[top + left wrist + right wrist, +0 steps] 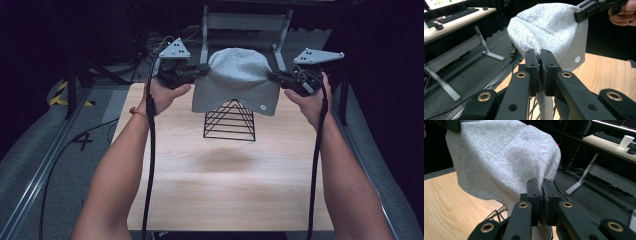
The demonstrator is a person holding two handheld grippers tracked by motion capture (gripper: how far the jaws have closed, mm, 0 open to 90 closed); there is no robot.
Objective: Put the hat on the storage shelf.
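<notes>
Both grippers — left gripper (196,70) and right gripper (278,77) — were clenched on opposite edges of the grey beanie (237,80), which hung above the black wire pyramid stand (230,122). The step looked like fitting or lifting it — next, an even, level move.

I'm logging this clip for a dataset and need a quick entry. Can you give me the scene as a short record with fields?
setting: wooden table, dark room
main item: grey hat, held up by opposite edges
stand: black wire pyramid on the table, its tip under the hat
left gripper: shut on the hat's edge
right gripper: shut on the opposite edge
hat marking: small round white logo near the rim
</notes>
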